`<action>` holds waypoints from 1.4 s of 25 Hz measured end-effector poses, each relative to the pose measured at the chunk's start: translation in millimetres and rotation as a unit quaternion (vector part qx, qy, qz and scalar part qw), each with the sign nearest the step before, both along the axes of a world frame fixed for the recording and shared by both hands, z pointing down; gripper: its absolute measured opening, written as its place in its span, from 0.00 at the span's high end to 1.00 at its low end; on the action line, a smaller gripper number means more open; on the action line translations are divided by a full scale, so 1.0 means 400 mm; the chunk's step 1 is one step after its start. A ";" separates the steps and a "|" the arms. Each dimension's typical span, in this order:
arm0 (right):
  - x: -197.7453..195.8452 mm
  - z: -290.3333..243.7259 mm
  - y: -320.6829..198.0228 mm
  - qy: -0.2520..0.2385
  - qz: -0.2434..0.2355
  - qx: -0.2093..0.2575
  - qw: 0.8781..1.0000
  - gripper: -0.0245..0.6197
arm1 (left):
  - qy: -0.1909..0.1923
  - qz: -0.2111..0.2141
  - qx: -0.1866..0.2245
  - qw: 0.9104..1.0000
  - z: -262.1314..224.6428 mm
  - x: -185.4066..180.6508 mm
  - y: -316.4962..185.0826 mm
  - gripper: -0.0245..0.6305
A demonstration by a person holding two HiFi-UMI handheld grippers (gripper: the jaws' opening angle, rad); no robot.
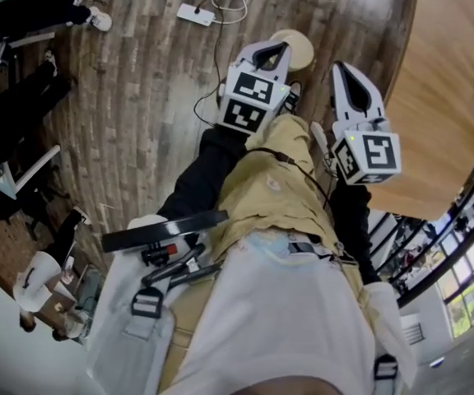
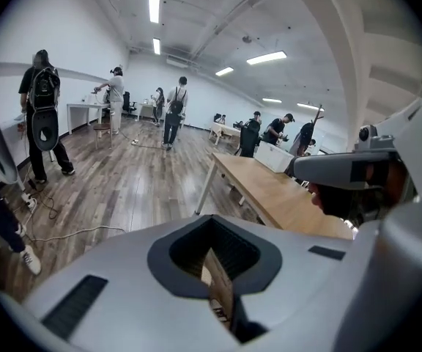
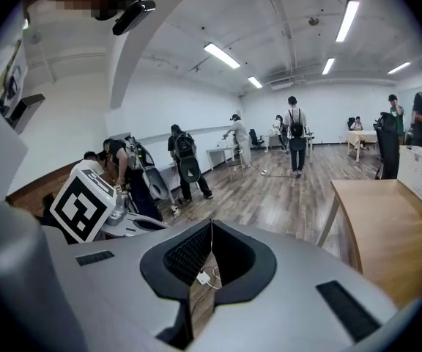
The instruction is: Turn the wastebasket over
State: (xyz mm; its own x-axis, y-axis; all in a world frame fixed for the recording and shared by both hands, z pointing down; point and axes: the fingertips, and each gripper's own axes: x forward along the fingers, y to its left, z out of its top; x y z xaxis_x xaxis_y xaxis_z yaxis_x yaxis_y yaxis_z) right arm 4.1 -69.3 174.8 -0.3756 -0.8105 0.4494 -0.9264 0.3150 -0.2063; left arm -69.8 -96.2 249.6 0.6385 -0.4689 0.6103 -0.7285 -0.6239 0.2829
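Hovering over the plank floor (image 1: 138,97), left tongs (image 1: 279,50) were shut, empty, right tongs (image 1: 343,71) likewise closed, wooden table (image 1: 439,97) stood alongside.

The floor (image 1: 138,97) is of grey-brown wood planks with a matt, grained face, the table (image 1: 443,97) has a smooth pale wood top, the left gripper (image 2: 212,222) and the right gripper (image 3: 211,226) have matt grey plastic shells with black ribbed pads (image 2: 234,249), and the trousers (image 1: 262,188) are tan cloth.
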 end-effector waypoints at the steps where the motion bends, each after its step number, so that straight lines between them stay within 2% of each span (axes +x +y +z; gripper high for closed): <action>1: 0.013 0.022 -0.003 -0.003 -0.003 -0.011 1.000 0.93 | -0.010 -0.002 -0.008 1.000 0.021 -0.003 0.000 0.97; 7: 0.075 0.183 -0.032 -0.013 -0.008 -0.067 0.998 0.93 | -0.047 -0.040 -0.068 0.996 0.213 -0.042 0.004 0.97; 10: 0.113 0.331 -0.047 -0.021 -0.005 -0.105 0.994 0.93 | -0.073 -0.033 -0.095 0.992 0.359 -0.028 0.003 0.97; 21: 0.210 0.878 0.013 -0.037 0.027 -0.221 0.974 0.93 | -0.101 -0.013 -0.177 0.979 0.851 0.060 0.063 0.97; 26: 0.211 1.059 0.061 -0.039 0.011 -0.258 0.965 0.93 | -0.115 0.027 -0.195 0.974 0.994 0.096 0.114 0.97; 31: 0.217 1.175 0.064 -0.035 -0.004 -0.277 0.960 0.93 | -0.139 0.072 -0.204 0.966 1.103 0.096 0.124 0.97; 35: 0.239 1.247 0.040 -0.029 -0.008 -0.290 0.957 0.93 | -0.139 0.072 -0.225 0.962 1.161 0.094 0.095 0.97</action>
